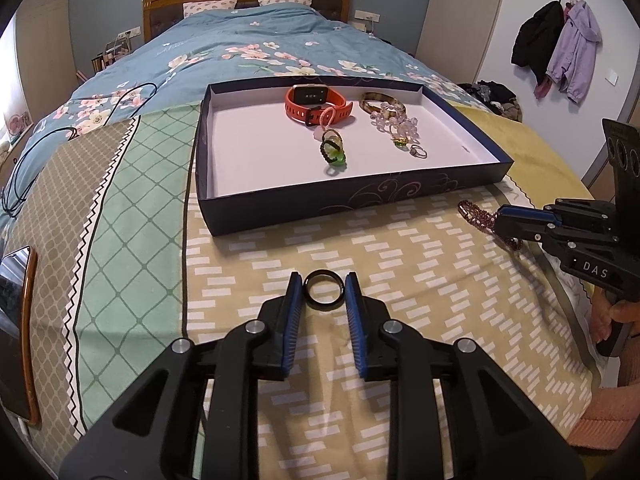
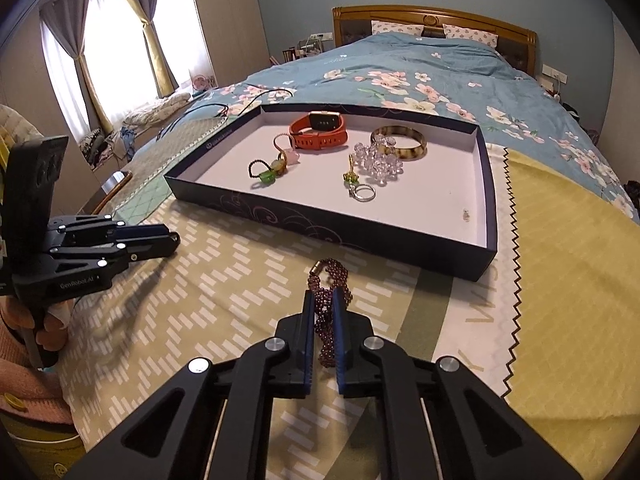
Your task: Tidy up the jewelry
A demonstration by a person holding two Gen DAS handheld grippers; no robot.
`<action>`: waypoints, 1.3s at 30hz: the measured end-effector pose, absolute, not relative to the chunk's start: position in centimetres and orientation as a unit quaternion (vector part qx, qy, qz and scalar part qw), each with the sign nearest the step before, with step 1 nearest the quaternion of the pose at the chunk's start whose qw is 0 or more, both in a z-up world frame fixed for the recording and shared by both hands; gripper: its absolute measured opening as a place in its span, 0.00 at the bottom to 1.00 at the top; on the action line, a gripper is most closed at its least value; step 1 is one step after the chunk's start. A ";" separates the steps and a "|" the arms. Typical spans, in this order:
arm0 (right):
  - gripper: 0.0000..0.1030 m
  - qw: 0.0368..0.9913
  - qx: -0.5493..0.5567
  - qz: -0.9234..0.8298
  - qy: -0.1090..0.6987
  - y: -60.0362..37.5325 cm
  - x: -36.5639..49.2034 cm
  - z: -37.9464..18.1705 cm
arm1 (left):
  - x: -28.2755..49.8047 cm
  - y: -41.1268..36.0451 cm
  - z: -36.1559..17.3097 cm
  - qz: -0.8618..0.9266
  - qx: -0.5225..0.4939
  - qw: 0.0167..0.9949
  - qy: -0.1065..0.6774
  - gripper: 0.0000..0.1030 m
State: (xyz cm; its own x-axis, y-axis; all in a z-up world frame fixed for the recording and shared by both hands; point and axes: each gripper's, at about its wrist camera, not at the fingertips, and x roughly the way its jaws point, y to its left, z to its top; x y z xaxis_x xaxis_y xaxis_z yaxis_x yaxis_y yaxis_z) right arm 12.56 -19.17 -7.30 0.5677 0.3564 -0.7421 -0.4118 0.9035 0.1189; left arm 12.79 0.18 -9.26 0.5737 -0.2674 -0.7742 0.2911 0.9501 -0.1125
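Observation:
A thin black ring point(image 1: 324, 292) sits between the blue pads of my left gripper point(image 1: 324, 280), which is shut on it just above the patterned cloth. My right gripper point(image 2: 324, 298) is shut on a purple bead bracelet point(image 2: 330, 280), whose clasp end sticks out past the fingertips. In the left wrist view the right gripper point(image 1: 498, 220) is at the far right with the beads point(image 1: 474, 210) at its tip. A dark blue tray point(image 2: 320, 228) with a white floor lies beyond both. It holds an orange smartwatch point(image 2: 320, 130), a tortoiseshell bangle point(image 2: 400, 142), clear beads point(image 2: 378, 164) and a silver ring point(image 2: 364, 193).
The tray lies on a bed with a blue floral duvet point(image 1: 240, 44). A phone in an orange case point(image 1: 16, 320) lies at the left edge, and a black cable point(image 1: 40, 148) loops behind it. A yellow cloth point(image 2: 560, 240) covers the right side. Coats point(image 1: 560, 48) hang on the wall.

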 end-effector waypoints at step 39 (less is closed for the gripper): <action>0.07 0.908 0.034 0.240 0.342 -21.0 12.6 -2.4 | 12.4 -2.4 -3.8 -0.202 0.009 0.907 0.369 0.21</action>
State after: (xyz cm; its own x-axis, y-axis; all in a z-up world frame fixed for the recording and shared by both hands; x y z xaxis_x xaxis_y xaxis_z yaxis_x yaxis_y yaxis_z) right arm 12.61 -20.98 -2.44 0.6508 0.4586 -0.6051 -0.4114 0.8828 0.2267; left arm 12.41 -2.45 -3.81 0.6461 -0.3606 -0.6727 0.3734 0.9180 -0.1335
